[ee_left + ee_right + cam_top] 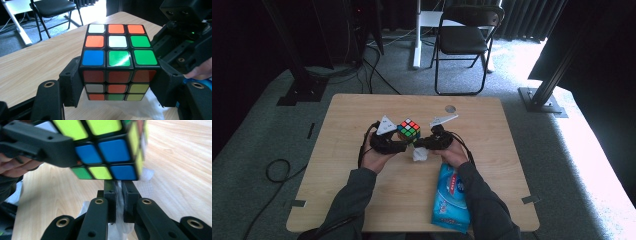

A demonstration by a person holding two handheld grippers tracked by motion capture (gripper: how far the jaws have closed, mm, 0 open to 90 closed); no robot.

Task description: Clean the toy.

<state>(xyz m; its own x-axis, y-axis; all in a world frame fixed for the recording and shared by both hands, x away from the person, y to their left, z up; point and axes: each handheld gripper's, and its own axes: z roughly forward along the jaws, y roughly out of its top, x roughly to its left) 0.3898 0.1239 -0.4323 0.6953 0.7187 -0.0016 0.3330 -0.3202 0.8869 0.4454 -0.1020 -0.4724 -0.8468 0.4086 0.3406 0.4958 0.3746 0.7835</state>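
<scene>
here, at the centre of the high view, the left hand-held gripper (pixel 119 82) clamps the puzzle cube (pixel 117 62) by two opposite sides, lifted above the table (pixel 362 115) so its faces stay reachable. the right hand-held gripper (pixel 119 192) is pressed together on a white wipe (pixel 120 202), held against the cube's underside, probably to clean it.

Dark grey-green sleeves (pixel 357 192) cover both forearms; 2 black grippers carry brass-ringed screw holes (pixel 99 201), black cables and grey 3-cornered plates (pixel 386 123).
</scene>
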